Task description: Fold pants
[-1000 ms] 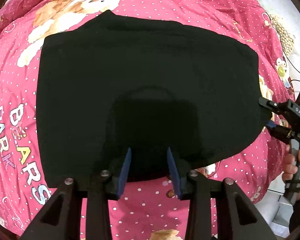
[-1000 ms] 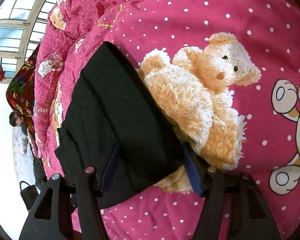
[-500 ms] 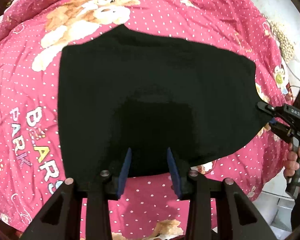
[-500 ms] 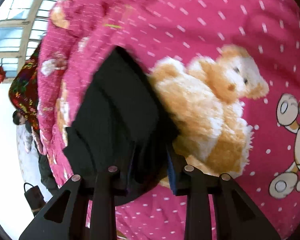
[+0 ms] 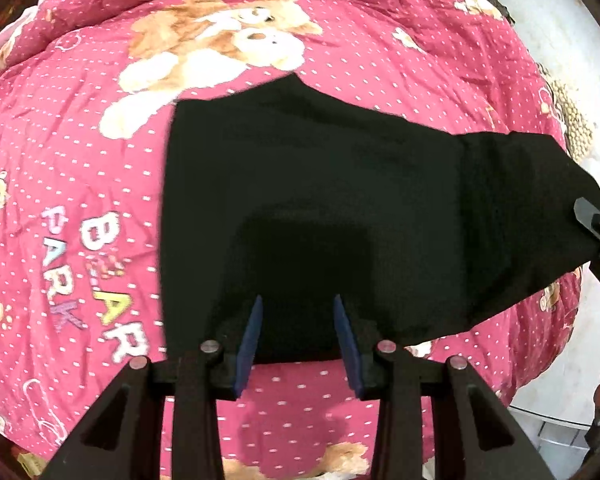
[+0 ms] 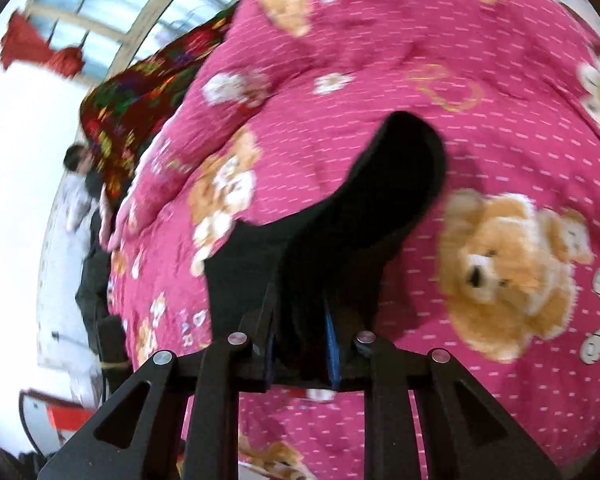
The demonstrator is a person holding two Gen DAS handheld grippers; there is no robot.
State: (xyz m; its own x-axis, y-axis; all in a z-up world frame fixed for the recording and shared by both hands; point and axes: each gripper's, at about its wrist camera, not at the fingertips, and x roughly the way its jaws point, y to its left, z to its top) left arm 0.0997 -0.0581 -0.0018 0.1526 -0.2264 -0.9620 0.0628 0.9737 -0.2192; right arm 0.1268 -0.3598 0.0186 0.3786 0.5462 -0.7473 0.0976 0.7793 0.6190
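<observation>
Black pants (image 5: 320,184) lie folded flat on the pink bear-print quilt (image 5: 80,200). My left gripper (image 5: 298,304) is open, its blue pads over the pants' near edge, not gripping cloth. My right gripper (image 6: 300,312) is shut on the pants' right end (image 6: 380,208) and holds it lifted off the quilt, so the cloth hangs in a curve. The right gripper also shows at the right edge of the left wrist view (image 5: 596,224), with the raised corner of the pants in it.
The quilt (image 6: 420,60) covers the whole bed. White floor (image 5: 560,20) lies past the bed's right side. A dark floral blanket (image 6: 140,92) lies at the far end, with a window (image 6: 112,4) behind. A person (image 6: 80,184) is beside the bed.
My right gripper closed on the pants' right end and lifted it off the quilt. My left gripper pulled back and to the left, staying open.
</observation>
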